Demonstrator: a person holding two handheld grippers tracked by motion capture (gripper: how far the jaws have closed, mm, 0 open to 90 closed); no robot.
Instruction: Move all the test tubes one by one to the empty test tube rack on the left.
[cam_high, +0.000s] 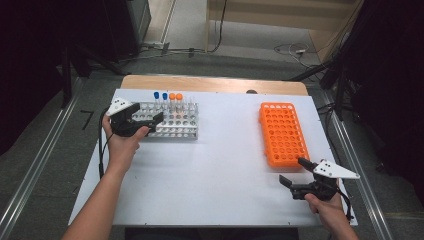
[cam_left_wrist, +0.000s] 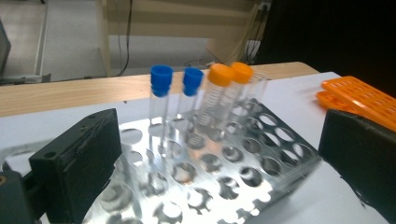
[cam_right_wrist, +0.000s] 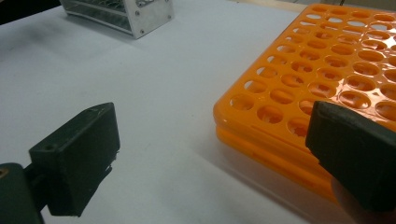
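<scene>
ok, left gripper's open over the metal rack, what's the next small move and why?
Probably ease the left gripper forward around one capped tube, say the nearer orange-capped tube. Its jaws stand wide and empty, and the four tubes stand upright at the back of the metal rack.

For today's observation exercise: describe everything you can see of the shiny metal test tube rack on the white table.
The shiny metal test tube rack is a low silver frame with a top plate of round holes in rows. It stands flat at the far left of the white table. Its back row holds two blue-capped clear tubes and two orange-capped clear tubes, all upright; some uncapped clear tubes seem to stand beside them. The open left gripper hovers at its left end, gripping nothing.
</scene>
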